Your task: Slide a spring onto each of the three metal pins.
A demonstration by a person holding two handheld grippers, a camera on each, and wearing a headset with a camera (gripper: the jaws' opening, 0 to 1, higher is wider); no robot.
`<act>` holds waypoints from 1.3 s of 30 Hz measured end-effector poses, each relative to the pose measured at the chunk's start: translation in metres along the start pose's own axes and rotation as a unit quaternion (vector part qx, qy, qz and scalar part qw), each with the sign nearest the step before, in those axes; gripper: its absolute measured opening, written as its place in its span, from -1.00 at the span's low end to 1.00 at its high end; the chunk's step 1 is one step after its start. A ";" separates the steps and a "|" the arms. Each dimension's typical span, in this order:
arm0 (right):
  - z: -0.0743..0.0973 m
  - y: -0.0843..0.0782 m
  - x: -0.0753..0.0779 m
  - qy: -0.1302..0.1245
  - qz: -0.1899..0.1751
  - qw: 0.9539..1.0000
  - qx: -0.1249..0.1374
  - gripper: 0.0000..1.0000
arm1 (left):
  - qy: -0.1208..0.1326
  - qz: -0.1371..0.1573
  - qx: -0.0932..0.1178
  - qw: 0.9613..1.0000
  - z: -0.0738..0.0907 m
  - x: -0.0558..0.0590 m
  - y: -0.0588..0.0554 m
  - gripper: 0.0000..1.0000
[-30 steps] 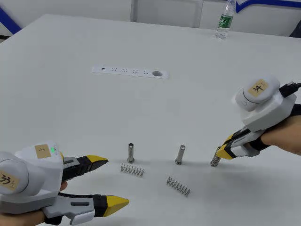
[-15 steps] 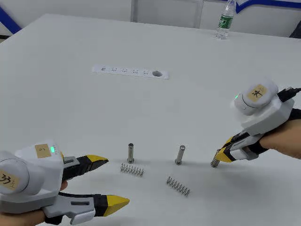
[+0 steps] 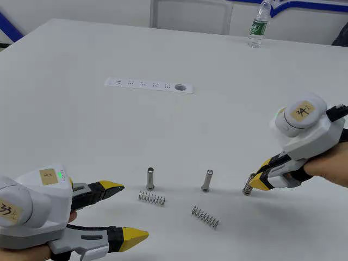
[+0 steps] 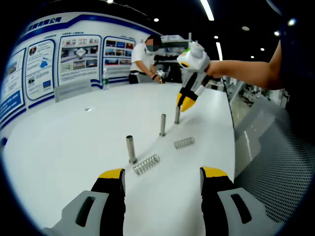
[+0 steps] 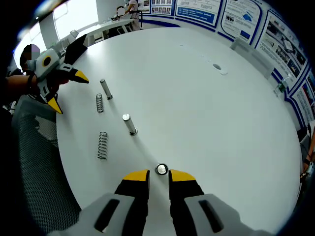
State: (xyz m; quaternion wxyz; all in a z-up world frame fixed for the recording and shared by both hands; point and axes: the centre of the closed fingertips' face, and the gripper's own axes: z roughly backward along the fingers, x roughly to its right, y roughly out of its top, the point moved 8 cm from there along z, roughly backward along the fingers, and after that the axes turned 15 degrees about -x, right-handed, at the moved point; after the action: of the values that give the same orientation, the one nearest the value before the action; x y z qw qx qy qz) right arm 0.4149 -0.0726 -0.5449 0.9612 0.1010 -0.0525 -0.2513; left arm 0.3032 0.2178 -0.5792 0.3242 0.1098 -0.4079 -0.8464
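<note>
Two bare metal pins (image 3: pixel 150 178) (image 3: pixel 206 180) stand upright on the white table (image 3: pixel 81 125). A third pin (image 3: pixel 248 184) on the right wears a spring (image 5: pixel 161 169). My right gripper (image 3: pixel 259 181) is shut on that spring near its top, and its jaws flank the pin head in the right gripper view. Two loose springs (image 3: pixel 151 198) (image 3: pixel 205 216) lie flat in front of the bare pins. At the near left my left gripper (image 3: pixel 124 211) is open and holds nothing. The left gripper view has the nearest pin (image 4: pixel 130 147) and a spring (image 4: pixel 146 164) ahead of the open jaws.
A white power strip (image 3: pixel 149 85) lies further back on the table. A water bottle (image 3: pixel 257 24) stands at the far edge. A mesh chair (image 4: pixel 266 147) sits beside the table's rim, and a person (image 4: pixel 142 59) stands far behind.
My right gripper stays at the spring on the right pin and has dropped and tilted slightly. The left gripper and the loose springs have not moved.
</note>
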 end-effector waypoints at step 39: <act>-0.025 0.011 -0.078 0.071 0.065 0.995 -0.009 -0.67 | -0.003 -0.002 0.002 1.000 -0.001 0.003 0.001 0.25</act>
State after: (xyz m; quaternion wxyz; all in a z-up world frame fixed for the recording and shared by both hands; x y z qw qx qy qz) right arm 0.3560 -0.0205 -0.5706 0.9776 0.1067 0.0121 -0.1810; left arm 0.3016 0.2143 -0.5792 0.3208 0.1085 -0.4106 -0.8466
